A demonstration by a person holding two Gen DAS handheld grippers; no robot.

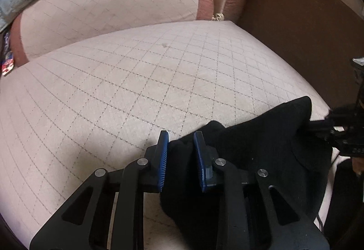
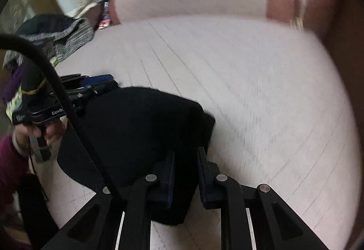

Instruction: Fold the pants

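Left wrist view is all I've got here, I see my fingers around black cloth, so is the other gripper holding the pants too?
Observer: Yes. The right gripper has black pants between its fingers.
Operator: What's left of me, off my frame?
Observer: A grey knit garment heaped at the sofa seat's edge.
Operator: Is my gripper visible there?
Observer: Yes, the left gripper, held in a bare hand, at the pants' far corner.

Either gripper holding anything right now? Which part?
Both hold the black pants. The left gripper pinches a bunched edge at one end; the right gripper clamps the edge at the other end. Which part of the garment cannot be told.
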